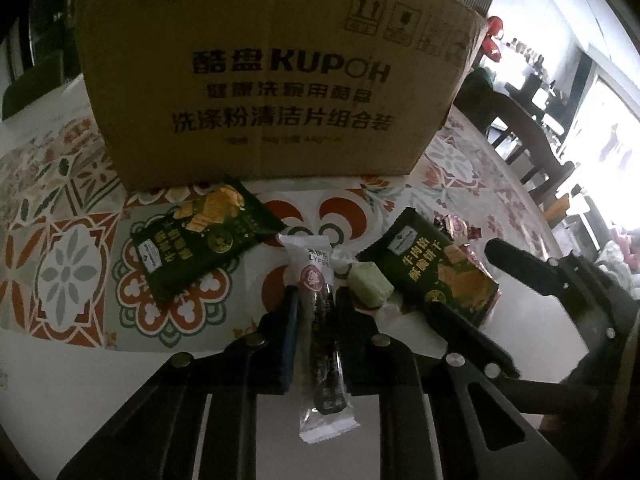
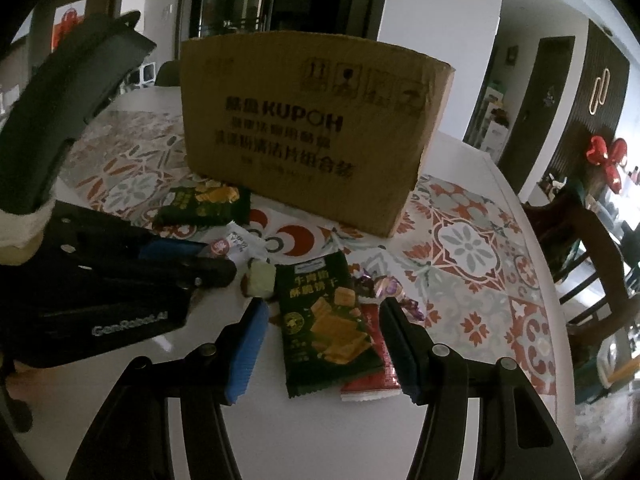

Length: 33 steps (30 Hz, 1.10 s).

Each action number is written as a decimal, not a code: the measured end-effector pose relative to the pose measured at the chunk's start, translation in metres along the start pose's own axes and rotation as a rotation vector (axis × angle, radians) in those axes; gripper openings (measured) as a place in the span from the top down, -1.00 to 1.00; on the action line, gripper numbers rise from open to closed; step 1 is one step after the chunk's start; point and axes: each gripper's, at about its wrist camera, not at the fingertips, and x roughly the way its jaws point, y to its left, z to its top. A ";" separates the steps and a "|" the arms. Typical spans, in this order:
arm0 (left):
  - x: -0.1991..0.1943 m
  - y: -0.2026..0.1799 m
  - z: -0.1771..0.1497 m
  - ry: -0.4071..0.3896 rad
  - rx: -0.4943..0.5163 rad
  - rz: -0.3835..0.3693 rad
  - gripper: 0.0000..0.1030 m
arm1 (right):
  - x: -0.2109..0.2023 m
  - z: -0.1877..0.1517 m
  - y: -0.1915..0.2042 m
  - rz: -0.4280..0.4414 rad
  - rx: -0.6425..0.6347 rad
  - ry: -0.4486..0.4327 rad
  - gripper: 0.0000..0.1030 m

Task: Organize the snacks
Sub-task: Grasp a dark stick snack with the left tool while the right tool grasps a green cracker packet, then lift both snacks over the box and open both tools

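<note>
- Left wrist view: nearest the lens, the left gripper (image 1: pixel 316 300) has its fingers closed in on a long snack stick (image 1: pixel 323 332) in a clear-and-white wrapper, which lies lengthwise between them; it looks gripped, low over the table (image 1: pixel 48 340).
- Beyond it lie a pale green candy (image 1: pixel 368 285), a dark green cracker bag (image 1: pixel 204 236) to the left and a second cracker bag (image 1: pixel 436 272) to the right, all in front of the cardboard box (image 1: pixel 272 80).
- Every snack in view is outside the box, so sorting seems barely begun; whether the box holds anything cannot be told.
- Right wrist view: closest in, the right gripper (image 2: pixel 320 336) is wide open and empty, its fingers on either side of the second cracker bag (image 2: pixel 328 324), not touching it.
- A red packet (image 2: pixel 372 376) lies partly under that bag, with purple-wrapped sweets (image 2: pixel 384 286) just behind.
- The bags look flat, light and crinkly.
</note>
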 end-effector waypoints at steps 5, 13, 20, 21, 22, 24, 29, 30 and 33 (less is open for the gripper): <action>-0.006 0.004 -0.002 -0.010 0.022 0.025 0.66 | 0.007 0.001 0.002 -0.013 -0.004 0.021 -0.14; -0.015 0.004 -0.007 -0.016 0.039 -0.001 0.66 | 0.012 0.002 0.004 -0.023 -0.007 0.050 0.01; -0.022 0.003 -0.008 -0.041 0.052 -0.004 0.67 | 0.011 0.001 0.008 -0.080 -0.037 0.052 0.23; -0.022 0.003 -0.008 -0.042 0.051 -0.007 0.66 | 0.010 0.002 0.006 -0.073 -0.024 0.050 0.33; -0.024 0.003 -0.008 -0.044 0.050 -0.010 0.66 | 0.008 0.003 0.004 -0.065 -0.009 0.044 0.39; -0.026 0.002 -0.008 -0.050 0.050 -0.013 0.66 | 0.005 0.004 0.002 -0.058 0.007 0.045 0.43; -0.033 0.003 -0.010 -0.061 0.051 -0.015 0.66 | -0.001 0.006 0.007 -0.065 -0.011 0.019 0.60; -0.034 0.004 -0.010 -0.065 0.050 -0.016 0.66 | -0.003 0.006 0.009 -0.061 -0.017 0.014 0.64; -0.039 0.005 -0.011 -0.076 0.054 -0.012 0.66 | -0.009 0.007 0.016 -0.055 -0.039 -0.005 0.71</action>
